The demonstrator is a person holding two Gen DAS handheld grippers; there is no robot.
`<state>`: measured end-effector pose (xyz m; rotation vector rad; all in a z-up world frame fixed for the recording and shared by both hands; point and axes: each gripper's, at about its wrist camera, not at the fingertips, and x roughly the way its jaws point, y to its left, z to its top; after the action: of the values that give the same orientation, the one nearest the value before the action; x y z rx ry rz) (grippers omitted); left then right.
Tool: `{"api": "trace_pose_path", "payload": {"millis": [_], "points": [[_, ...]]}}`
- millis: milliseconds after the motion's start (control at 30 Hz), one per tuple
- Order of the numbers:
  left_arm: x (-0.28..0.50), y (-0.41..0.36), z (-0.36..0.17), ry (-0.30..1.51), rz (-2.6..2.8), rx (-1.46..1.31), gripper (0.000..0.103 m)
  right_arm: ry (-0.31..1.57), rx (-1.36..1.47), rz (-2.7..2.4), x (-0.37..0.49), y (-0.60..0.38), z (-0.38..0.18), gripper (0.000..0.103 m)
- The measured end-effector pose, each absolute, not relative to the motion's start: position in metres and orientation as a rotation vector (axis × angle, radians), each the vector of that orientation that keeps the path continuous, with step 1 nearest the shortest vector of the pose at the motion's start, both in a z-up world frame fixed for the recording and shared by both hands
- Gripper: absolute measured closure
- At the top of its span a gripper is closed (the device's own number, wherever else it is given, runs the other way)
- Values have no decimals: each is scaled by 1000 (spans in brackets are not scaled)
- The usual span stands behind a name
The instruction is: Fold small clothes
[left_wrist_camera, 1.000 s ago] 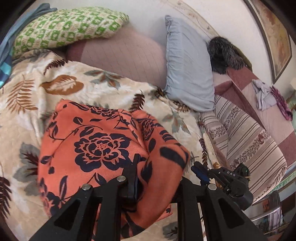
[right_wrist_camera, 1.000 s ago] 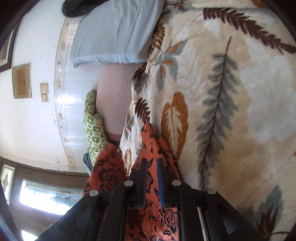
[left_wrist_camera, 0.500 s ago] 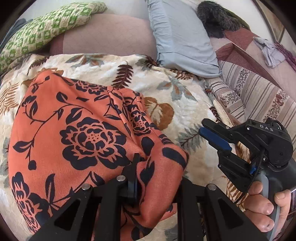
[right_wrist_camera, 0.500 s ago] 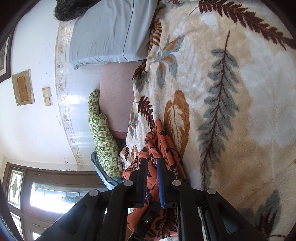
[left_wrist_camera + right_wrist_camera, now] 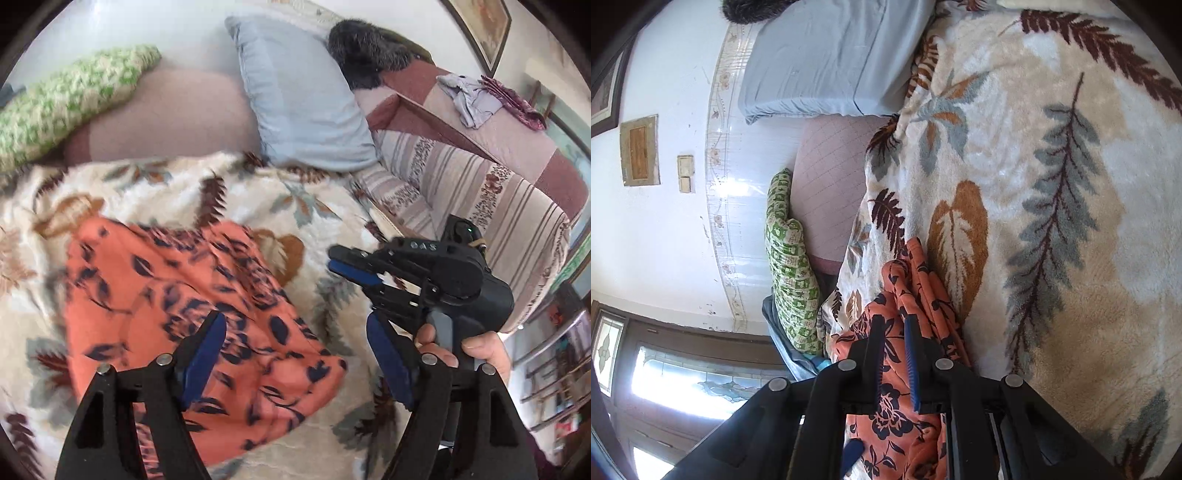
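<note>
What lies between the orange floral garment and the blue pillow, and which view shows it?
Only the leaf-print blanket separates the orange floral garment from the blue pillow, in the left wrist view.

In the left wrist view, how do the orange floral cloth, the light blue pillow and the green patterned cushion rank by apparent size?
1. Orange floral cloth, though it lies nearest the camera.
2. Light blue pillow.
3. Green patterned cushion, partly cut off by the frame edge.

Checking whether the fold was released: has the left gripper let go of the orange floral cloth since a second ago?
Yes. The left gripper, jaws opening, has released the orange floral cloth, now flat on the leaf-print blanket.
</note>
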<state>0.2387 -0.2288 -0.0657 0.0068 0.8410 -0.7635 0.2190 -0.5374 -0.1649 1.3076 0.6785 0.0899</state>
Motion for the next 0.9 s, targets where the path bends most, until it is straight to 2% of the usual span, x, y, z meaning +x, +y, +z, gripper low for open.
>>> {"api": "trace_pose_path", "payload": {"millis": [33, 133, 333, 433, 533, 667, 800, 900], "points": [[243, -219, -60, 804, -704, 49, 19, 672, 1287, 102, 221, -534, -161, 90], [256, -192, -62, 789, -556, 140, 19, 677, 1234, 172, 234, -518, -152, 90], [250, -161, -116, 836, -421, 264, 19, 795, 1105, 312, 266, -458, -147, 90], [251, -163, -157, 936, -413, 315, 19, 883, 1048, 330, 275, -434, -158, 90], [256, -158, -182, 1028, -439, 249, 16, 1026, 969, 229, 281, -424, -185, 91], [274, -147, -163, 1074, -478, 171, 17, 1020, 1070, 227, 278, -434, -200, 92], [291, -144, -115, 927, -521, 182, 17, 915, 1022, 218, 280, -435, -179, 89], [324, -154, -99, 868, -441, 237, 17, 851, 1070, 235, 288, -437, -172, 89]]}}
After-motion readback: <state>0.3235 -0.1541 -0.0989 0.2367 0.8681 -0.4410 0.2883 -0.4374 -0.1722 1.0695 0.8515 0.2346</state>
